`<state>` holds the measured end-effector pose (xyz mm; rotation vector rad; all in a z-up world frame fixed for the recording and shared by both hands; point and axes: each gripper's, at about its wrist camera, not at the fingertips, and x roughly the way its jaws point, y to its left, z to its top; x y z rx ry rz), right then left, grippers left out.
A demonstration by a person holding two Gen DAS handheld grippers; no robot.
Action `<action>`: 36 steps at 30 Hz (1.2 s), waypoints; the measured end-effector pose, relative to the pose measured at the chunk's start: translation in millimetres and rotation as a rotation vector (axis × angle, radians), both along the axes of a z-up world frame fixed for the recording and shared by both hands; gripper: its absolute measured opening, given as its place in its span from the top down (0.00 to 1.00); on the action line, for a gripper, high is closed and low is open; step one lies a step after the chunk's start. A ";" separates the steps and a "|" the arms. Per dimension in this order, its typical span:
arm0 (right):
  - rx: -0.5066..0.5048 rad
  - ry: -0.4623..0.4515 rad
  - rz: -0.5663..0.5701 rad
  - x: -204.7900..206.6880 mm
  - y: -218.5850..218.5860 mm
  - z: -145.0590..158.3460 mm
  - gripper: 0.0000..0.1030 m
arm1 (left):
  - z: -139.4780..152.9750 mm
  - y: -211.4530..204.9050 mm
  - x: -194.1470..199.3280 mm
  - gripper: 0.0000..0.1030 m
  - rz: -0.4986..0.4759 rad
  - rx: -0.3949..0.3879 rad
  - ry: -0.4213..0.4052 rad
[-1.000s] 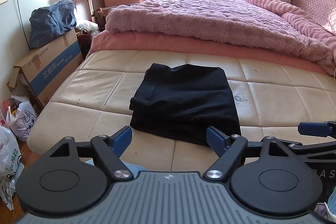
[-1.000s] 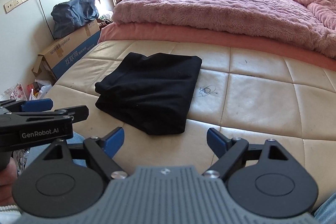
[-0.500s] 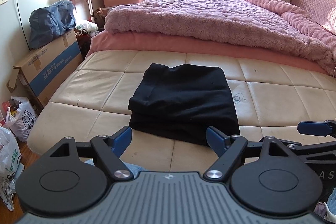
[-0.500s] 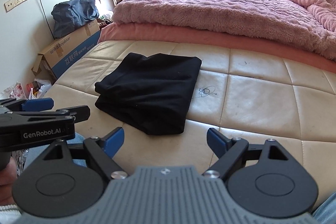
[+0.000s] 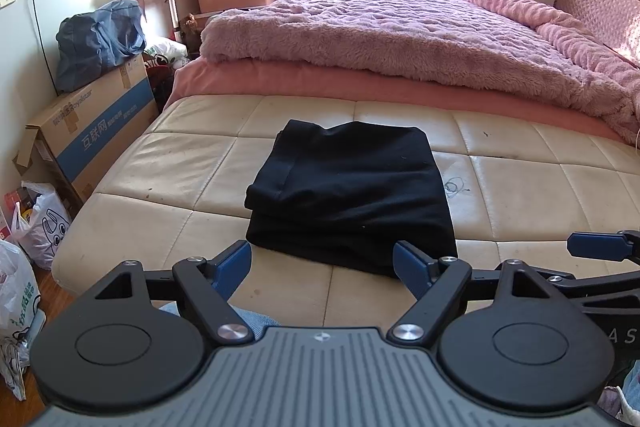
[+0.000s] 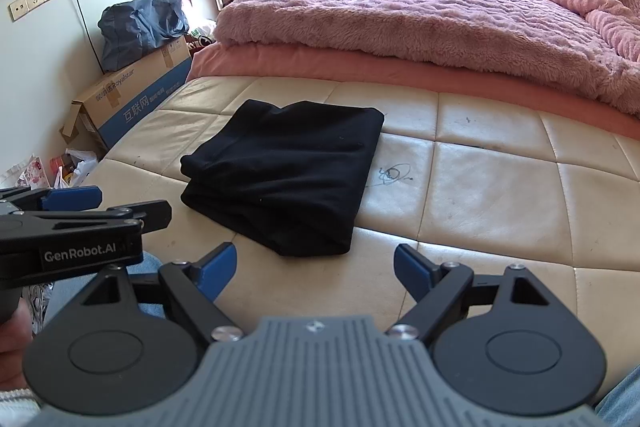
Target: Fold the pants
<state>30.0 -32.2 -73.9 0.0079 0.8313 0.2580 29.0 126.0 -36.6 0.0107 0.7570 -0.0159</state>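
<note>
You are looking at what reads as the end of the job: the pants (image 5: 348, 195) are lying ahead of both sets of tongs as a compact black stack of several layers, squarish, with its near edge just past the tips of the left tongs (image 5: 322, 263) and a little ahead and to the left of the right tongs (image 6: 315, 263). Nothing is hanging loose from the stack that I can see, so the folding itself seems finished, or very nearly so. If you are planning another move, it would be a light one, such as squaring the near left corner where the layers are stepping out slightly, or pressing the top flat; that would call for bringing the tips forward and down onto the cloth without dragging the layers apart.

Both sets of tongs are standing spread wide, the blue tips well apart and pinching nothing. You are holding them low and level over the near edge of the cream quilted pad (image 6: 480, 195), side by side, pointing forward towards the pink blanket (image 5: 400, 35) beyond. In the right view the left tongs are showing from the side at the left edge, clear of the cloth. Your hand (image 6: 12, 339) is just showing at the lower left there
</note>
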 end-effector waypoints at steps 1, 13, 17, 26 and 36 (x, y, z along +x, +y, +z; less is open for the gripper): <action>0.000 0.001 0.000 0.1 -0.1 0.0 0.20 | -0.1 0.2 0.1 0.09 0.000 0.001 0.000; -0.001 -0.003 0.001 -0.5 -0.3 0.2 0.20 | 0.2 0.4 0.0 0.09 0.001 0.003 0.000; -0.001 -0.005 0.001 -0.9 -0.5 0.6 0.20 | 0.3 0.2 -0.2 0.09 0.000 0.002 -0.002; -0.001 -0.009 0.003 -1.8 -0.8 1.5 0.20 | 1.3 0.1 -1.4 0.09 0.001 0.002 -0.003; -0.002 -0.008 0.003 -1.6 -0.8 0.9 0.20 | 2.1 0.4 -2.0 0.09 0.000 0.002 -0.007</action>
